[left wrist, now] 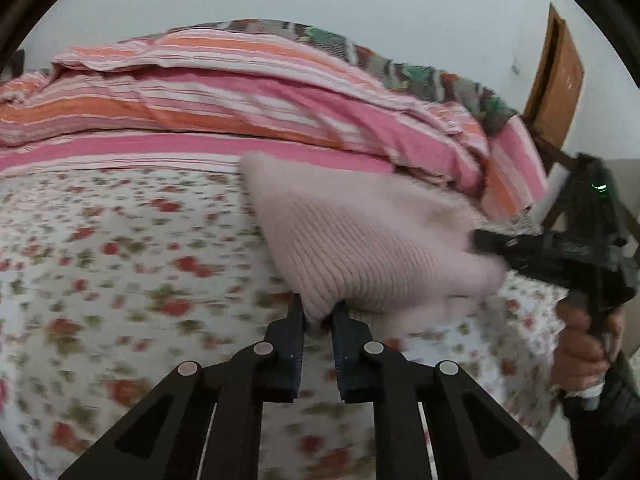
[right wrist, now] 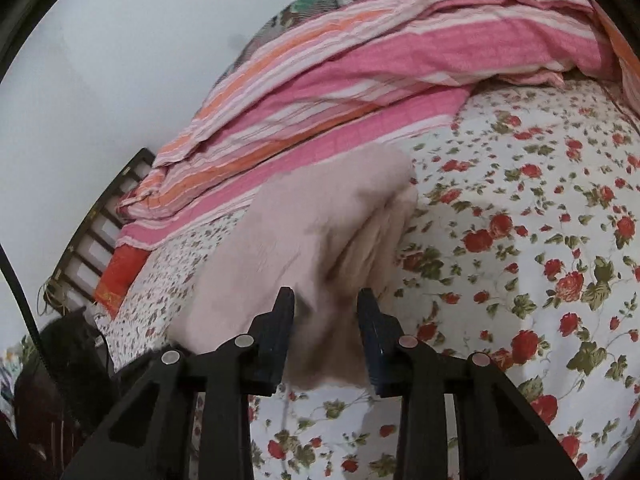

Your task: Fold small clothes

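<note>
- Your left gripper (left wrist: 318, 312) is pinched on a corner of the pink knit garment (left wrist: 360, 248); the jaws sit nearly together with the ribbed fabric squeezed between them.
- Your right gripper (right wrist: 326, 300) has a thick bunch of the same garment (right wrist: 312, 232) between its fingers, and the pads press on the cloth from both sides.
- The garment hangs stretched between the two grippers, above the floral bedsheet (left wrist: 120, 260), toward the side of the bed where the striped quilt (left wrist: 200, 92) is heaped.
- Garment's far edge overlaps the foot of that quilt in both views; can't tell whether it touches.
- In the left wrist view, your right hand (left wrist: 584, 344) grips the handle of its gripper at the bed's right edge.
- Left view is motion-blurred, so fine detail on the sheet is unreadable.
- Wooden headboard (left wrist: 556, 88) stands past the quilt, against the wall.
</note>
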`<state>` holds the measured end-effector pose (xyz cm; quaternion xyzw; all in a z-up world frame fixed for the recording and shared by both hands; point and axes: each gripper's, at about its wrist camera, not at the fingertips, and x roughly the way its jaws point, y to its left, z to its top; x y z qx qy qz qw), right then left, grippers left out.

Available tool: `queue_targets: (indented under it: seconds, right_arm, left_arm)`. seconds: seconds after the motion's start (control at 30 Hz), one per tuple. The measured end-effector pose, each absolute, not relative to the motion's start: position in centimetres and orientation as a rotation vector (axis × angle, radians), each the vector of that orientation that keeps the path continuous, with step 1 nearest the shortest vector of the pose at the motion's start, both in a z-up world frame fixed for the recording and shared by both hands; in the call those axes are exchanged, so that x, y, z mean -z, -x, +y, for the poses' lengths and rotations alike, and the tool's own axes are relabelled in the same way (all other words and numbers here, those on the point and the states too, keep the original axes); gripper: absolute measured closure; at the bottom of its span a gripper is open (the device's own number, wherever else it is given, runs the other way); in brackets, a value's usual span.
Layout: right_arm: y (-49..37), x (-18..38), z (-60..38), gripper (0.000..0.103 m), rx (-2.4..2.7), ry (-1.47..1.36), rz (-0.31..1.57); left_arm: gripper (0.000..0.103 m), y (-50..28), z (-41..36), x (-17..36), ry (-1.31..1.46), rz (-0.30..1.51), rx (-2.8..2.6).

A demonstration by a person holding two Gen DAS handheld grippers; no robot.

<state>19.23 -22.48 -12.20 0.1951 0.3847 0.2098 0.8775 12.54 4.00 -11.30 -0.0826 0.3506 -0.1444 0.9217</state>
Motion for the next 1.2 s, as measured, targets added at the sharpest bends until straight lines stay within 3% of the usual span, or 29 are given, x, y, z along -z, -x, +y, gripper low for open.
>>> queue_targets:
  seconds: [0.3,0.37,0.4,0.53,0.77,0.9,1.03,1.2]
  right_arm:
    - [-21.3,11.8,-18.8,0.068,-0.412,-0.348,0.76]
    - [-22.4,12.1,-17.7,0.074,-0.358,-0.282,0.787]
    - [-22.5,12.2,-17.5,0.088,-0.356,-0.272,0.793]
    - [-20.9,9.9,-18.2,0.09,-0.422,-0.249,0.643]
    - [-22.9,15.0,-20.7,0.091,-0.254,-0.312,0.769]
    - [-23.1,14.0,-19.8,0.087,-0.23,-0.236,0.777]
    - [-21.9,11.3,-19.2,0.076,-0.202,-0.129,0.703]
    - [-21.0,9.4,-17.1,0.076,-0.299,-0.109,0.62]
  left_arm:
    - [0.088,-12.6,4.7,13.4,0.219,0.787,0.305]
    - [0.087,-12.7,4.8,13.6,0.229,0.792,0.31]
    - [0.087,-12.7,4.8,13.6,0.229,0.79,0.313]
    - [0.088,-12.7,4.9,13.6,0.243,0.786,0.325]
    - [0.088,-11.7,4.4,13.5,0.244,0.783,0.395]
    - [0.087,-10.7,5.4,13.1,0.248,0.782,0.383]
    - [0.067,-9.7,7.7,11.7,0.292,0.709,0.342]
    - [0.066,-13.2,5.9,9.7,0.263,0.695,0.345]
